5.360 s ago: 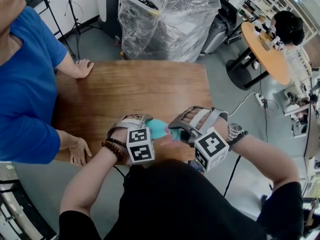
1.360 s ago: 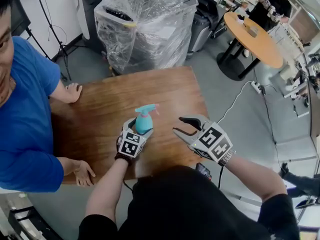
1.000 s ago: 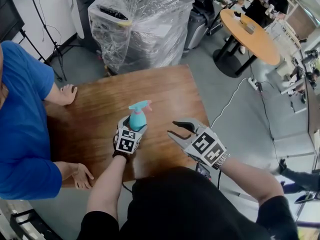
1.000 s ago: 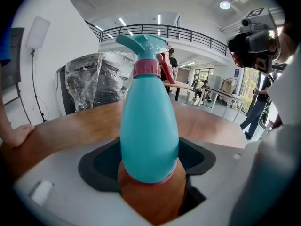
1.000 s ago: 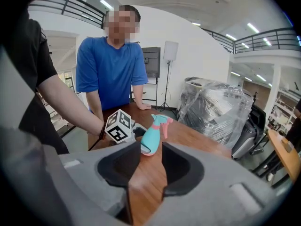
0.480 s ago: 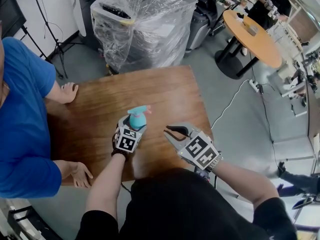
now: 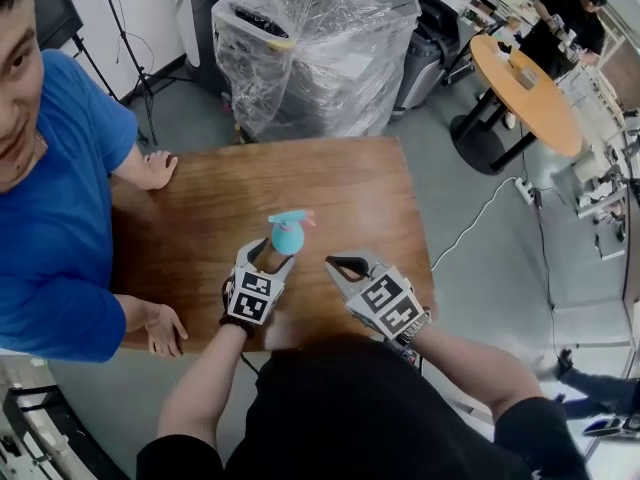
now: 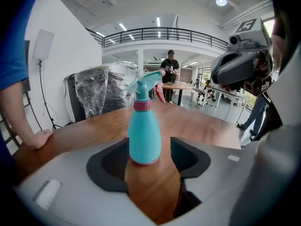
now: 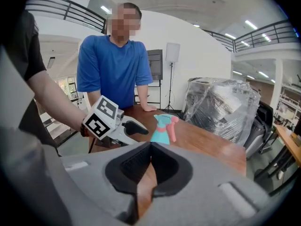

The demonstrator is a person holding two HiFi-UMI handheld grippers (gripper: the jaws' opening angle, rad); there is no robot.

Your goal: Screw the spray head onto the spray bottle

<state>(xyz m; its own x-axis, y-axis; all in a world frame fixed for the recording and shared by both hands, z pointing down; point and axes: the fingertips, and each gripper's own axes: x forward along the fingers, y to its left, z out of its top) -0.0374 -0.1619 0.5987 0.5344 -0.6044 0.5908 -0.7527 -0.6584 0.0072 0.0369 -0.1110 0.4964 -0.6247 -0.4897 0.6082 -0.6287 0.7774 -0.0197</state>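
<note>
A teal spray bottle [image 7: 287, 236] [image 8: 143, 131] stands upright on the wooden table [image 7: 300, 178], with its teal and pink spray head [image 8: 148, 81] on its neck. My left gripper [image 7: 272, 258] [image 8: 149, 142] is at the bottle's base. Its jaws have just been closing with the bottle between their tips, and a gap still shows beside the bottle, so it is open. My right gripper [image 7: 335, 263] [image 9: 150, 147] hovers just right of the bottle. Its jaws have just closed and are shut with nothing between them. The right gripper view also shows the bottle [image 9: 162, 132] and the left gripper [image 9: 134, 126].
A person in a blue shirt [image 7: 50, 218] leans at the table's left side, one hand [image 7: 155, 168] on its far corner and the other [image 7: 160, 328] at its near edge. A plastic-wrapped machine [image 7: 320, 38] stands behind the table. A round table [image 7: 525, 83] is at the far right.
The right gripper's jaws have gone from apart to shut and it has sunk a little. The left gripper has eased back from the bottle, which stays standing on the table.
</note>
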